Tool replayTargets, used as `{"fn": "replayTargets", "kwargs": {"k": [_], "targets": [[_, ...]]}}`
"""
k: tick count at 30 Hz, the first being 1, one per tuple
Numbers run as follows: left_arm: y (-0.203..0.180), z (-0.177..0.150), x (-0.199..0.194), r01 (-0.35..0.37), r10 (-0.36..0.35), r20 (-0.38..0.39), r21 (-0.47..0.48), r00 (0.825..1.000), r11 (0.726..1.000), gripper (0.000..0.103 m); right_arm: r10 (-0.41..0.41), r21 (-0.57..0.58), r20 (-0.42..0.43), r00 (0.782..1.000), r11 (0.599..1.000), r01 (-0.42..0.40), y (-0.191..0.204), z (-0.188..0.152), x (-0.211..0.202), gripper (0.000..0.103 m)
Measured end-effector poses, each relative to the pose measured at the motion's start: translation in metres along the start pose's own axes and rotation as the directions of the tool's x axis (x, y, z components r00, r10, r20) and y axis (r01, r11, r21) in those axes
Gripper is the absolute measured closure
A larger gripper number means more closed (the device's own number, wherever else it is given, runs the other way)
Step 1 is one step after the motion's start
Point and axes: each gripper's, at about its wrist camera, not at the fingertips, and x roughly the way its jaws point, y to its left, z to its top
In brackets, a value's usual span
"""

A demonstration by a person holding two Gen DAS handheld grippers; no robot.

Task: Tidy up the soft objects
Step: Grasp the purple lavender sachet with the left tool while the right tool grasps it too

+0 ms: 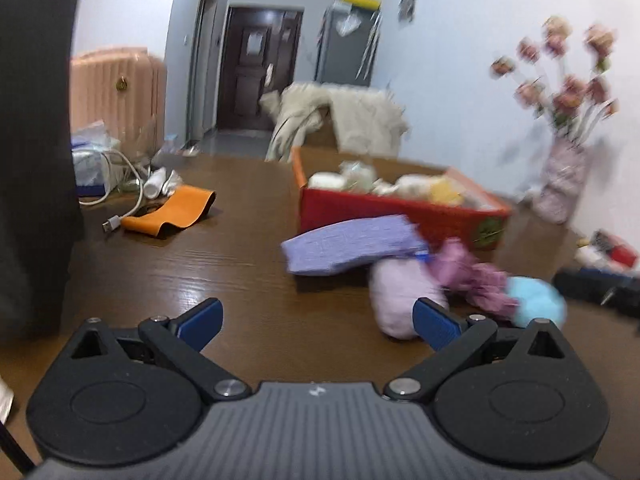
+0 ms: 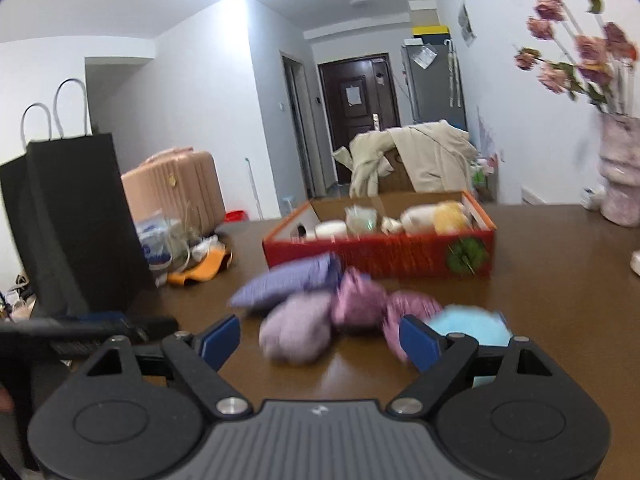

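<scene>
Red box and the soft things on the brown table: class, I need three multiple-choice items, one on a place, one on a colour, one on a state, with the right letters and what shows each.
1. Where does the red box stand relative to the loose soft things?
A. Behind them, farther from the cameras
B. In front of them
C. On the floor

2. What colour is the fluffy ball at the right end of the row?
A. Yellow
B. Light blue
C. Black

3. How do the jaws of the right tool stand?
A. Clamped on a cushion
B. Shut on nothing
C. Open, gripping nothing

Answers:
1 A: the purple cushion and the lilac pouch lie nearer than the box on the table.
2 B: its fluff is pale blue in both views.
3 C: the blue pads stand wide apart, pressing on nothing.
</scene>
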Motion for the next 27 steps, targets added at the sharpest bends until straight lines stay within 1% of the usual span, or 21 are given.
{"fn": "replayTargets", "kwargs": {"k": [2,4,5,6,7,9,10,11,12,13,14,15,16,17,18,19,20,21,24,25,27], "targets": [[0.010,0.014,0.030,0.008,-0.009,-0.029,-0.037,1.000,0.999,0.000,0.022,0.019,-0.026,0.999,1.000,-0.021,-0.005,0.019,0.033,0.019],[0.019,0.026,0.053,0.045,-0.049,-0.041,-0.074,0.998,0.996,0.000,0.055,0.057,-0.068,0.996,0.997,-0.051,-0.013,0.038,0.072,0.027],[0.022,0.032,0.067,0.046,-0.049,-0.046,-0.074,0.998,0.996,0.000,0.070,0.083,-0.091,0.993,0.995,-0.062,-0.017,0.045,0.090,0.027],[0.023,0.036,0.079,0.045,-0.048,-0.051,-0.055,0.998,0.997,0.000,0.080,0.106,-0.117,0.990,0.992,-0.068,-0.021,0.051,0.110,0.030],[0.024,0.038,0.090,0.043,-0.045,-0.061,-0.038,0.997,0.998,0.000,0.060,0.127,-0.152,0.987,0.991,-0.041,-0.023,0.056,0.134,0.038],[0.026,0.040,0.109,0.058,-0.059,-0.086,-0.014,0.995,0.998,0.008,0.032,0.119,-0.196,0.980,0.993,-0.008,-0.023,0.063,0.169,0.044],[0.029,0.039,0.116,0.078,-0.080,-0.096,-0.029,0.992,0.997,0.011,0.025,0.106,-0.203,0.979,0.994,-0.003,-0.022,0.063,0.185,0.048],[0.033,0.037,0.122,0.104,-0.110,-0.107,-0.061,0.988,0.993,0.017,0.012,0.095,-0.214,0.977,0.995,0.008,-0.022,0.062,0.196,0.050],[0.037,0.035,0.126,0.119,-0.129,-0.110,-0.092,0.986,0.989,0.023,0.006,0.083,-0.227,0.974,0.996,0.013,-0.020,0.060,0.205,0.053],[0.040,0.033,0.128,0.121,-0.135,-0.109,-0.123,0.985,0.985,0.025,0.018,0.080,-0.236,0.972,0.997,0.001,-0.020,0.055,0.214,0.053],[0.042,0.032,0.130,0.130,-0.146,-0.105,-0.140,0.984,0.981,0.028,0.028,0.088,-0.247,0.969,0.996,-0.006,-0.020,0.051,0.219,0.053],[0.043,0.032,0.131,0.146,-0.161,-0.102,-0.143,0.982,0.979,0.033,0.039,0.092,-0.258,0.965,0.996,-0.016,-0.020,0.046,0.224,0.054],[0.043,0.031,0.131,0.162,-0.177,-0.097,-0.147,0.979,0.976,0.039,0.042,0.072,-0.243,0.969,0.997,-0.025,-0.018,0.041,0.226,0.054],[0.045,0.031,0.132,0.181,-0.197,-0.097,-0.156,0.976,0.971,0.053,0.037,0.052,-0.227,0.973,0.998,-0.026,-0.016,0.038,0.226,0.056],[0.046,0.030,0.134,0.199,-0.218,-0.104,-0.166,0.970,0.966,0.063,0.036,0.046,-0.218,0.975,0.999,-0.027,-0.016,0.036,0.227,0.062],[0.048,0.029,0.136,0.211,-0.234,-0.114,-0.179,0.966,0.961,0.067,0.038,0.046,-0.206,0.978,0.999,-0.029,-0.016,0.033,0.226,0.067],[0.048,0.028,0.138,0.209,-0.233,-0.120,-0.186,0.965,0.960,0.074,0.036,0.037,-0.199,0.979,0.999,-0.029,-0.016,0.031,0.226,0.070],[0.048,0.027,0.139,0.208,-0.232,-0.125,-0.183,0.965,0.961,0.078,0.029,0.023,-0.191,0.981,0.999,-0.025,-0.015,0.030,0.227,0.075],[0.045,0.025,0.138,0.208,-0.230,-0.130,-0.162,0.965,0.965,0.079,0.027,-0.002,-0.164,0.986,1.000,-0.028,-0.015,0.027,0.224,0.077],[0.043,0.025,0.137,0.206,-0.225,-0.130,-0.146,0.966,0.968,0.081,0.017,-0.022,-0.152,0.988,1.000,-0.021,-0.012,0.027,0.222,0.080],[0.041,0.025,0.137,0.213,-0.230,-0.130,-0.134,0.964,0.968,0.088,-0.010,-0.080,-0.126,0.992,0.997,0.000,-0.004,0.025,0.220,0.083]]}}
